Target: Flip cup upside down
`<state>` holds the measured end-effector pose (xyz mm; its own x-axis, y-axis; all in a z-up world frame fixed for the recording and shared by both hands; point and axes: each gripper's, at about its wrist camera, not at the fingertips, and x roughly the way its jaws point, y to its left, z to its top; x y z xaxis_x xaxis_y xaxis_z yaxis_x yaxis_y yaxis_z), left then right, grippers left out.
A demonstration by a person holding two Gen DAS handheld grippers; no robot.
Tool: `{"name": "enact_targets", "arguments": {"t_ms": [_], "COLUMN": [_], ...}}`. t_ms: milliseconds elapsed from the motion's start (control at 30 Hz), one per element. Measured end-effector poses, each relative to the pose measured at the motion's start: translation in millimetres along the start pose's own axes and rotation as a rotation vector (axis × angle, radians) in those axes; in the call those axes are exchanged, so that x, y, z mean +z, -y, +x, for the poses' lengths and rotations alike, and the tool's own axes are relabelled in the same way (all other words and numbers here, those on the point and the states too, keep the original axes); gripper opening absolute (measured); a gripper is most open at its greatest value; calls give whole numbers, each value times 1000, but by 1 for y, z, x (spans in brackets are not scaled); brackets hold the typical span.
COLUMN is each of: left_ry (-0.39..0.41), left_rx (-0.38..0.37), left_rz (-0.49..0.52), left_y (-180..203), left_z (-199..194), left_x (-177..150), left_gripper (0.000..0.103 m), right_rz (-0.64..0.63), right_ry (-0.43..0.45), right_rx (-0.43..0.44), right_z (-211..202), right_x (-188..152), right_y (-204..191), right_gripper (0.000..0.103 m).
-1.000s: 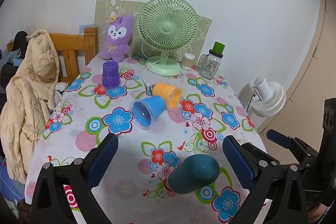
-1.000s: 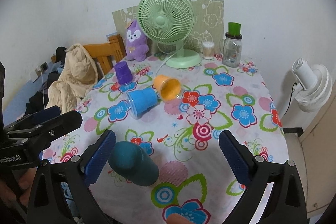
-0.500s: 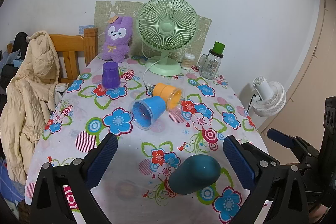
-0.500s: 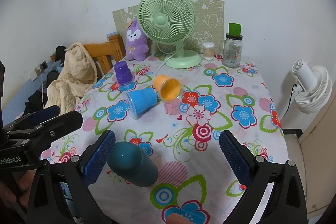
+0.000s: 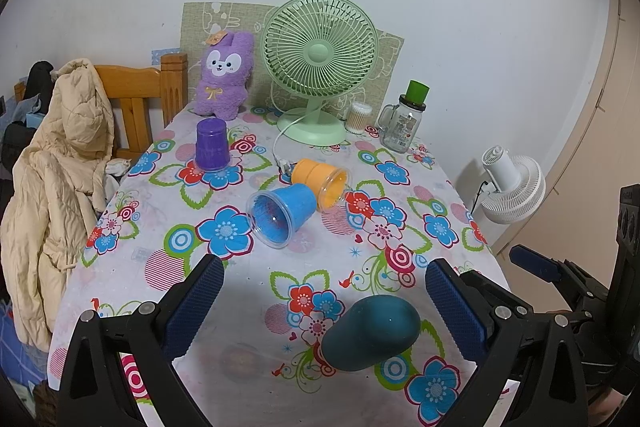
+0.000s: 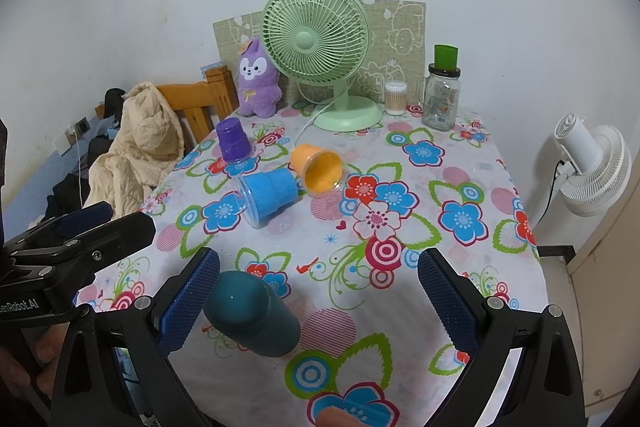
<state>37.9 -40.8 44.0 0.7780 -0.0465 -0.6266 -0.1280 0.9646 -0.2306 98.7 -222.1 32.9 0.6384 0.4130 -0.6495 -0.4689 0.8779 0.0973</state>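
1. Left wrist view shows the left gripper (image 5: pixel 324 303) spread wide with nothing between its blue pads; the right gripper (image 6: pixel 318 291) is likewise released and empty, low over the near end of the table (image 6: pixel 472 267).
2. Nearest to both claws is the teal cup (image 5: pixel 372 333), lying on its side on the flowered cloth. Its rounded closed end points toward the far side of the table and its mouth faces the near edge, so the rim cannot be seen from either camera.
3. Further back, the blue cup (image 5: pixel 280 213) and the orange cup (image 5: pixel 320 183) also lie tipped over, touching or nearly touching each other. The purple cup (image 5: pixel 212 145) already stands mouth-down, apart from them.
4. My judgement: the teal cup is the one in hand, since it lies just beside the right gripper's left pad (image 6: pixel 190 301) and inside the left gripper's span.
5. To do it well, I would centre one claw across the cup's body, pads on opposite walls, before clenching; a grip near the rounded end would likely slip off.
6. Squeeze gently, as the wall looks thin.
7. Lift a little, swing the mouth downward, and set the rim flat on the cloth before releasing.
8. Keep the other gripper aside.
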Motion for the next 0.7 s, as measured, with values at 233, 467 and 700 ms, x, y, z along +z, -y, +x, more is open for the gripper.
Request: {"name": "enact_targets", "arguments": {"t_ms": [233, 467, 700], "left_ry": [0, 1, 1], "left_rx": [1, 2, 2], "left_rz": [0, 1, -1], "left_y": [0, 0, 0], "left_z": [0, 0, 0], "left_x": [0, 0, 0], "left_gripper": [102, 103, 103], "right_rz": [0, 1, 0], "right_ry": [0, -1, 0], "right_rx": [1, 1, 1], "right_z": [1, 2, 1], "right_x": [0, 0, 0], "right_y": [0, 1, 0], "right_gripper": [100, 100, 100]}}
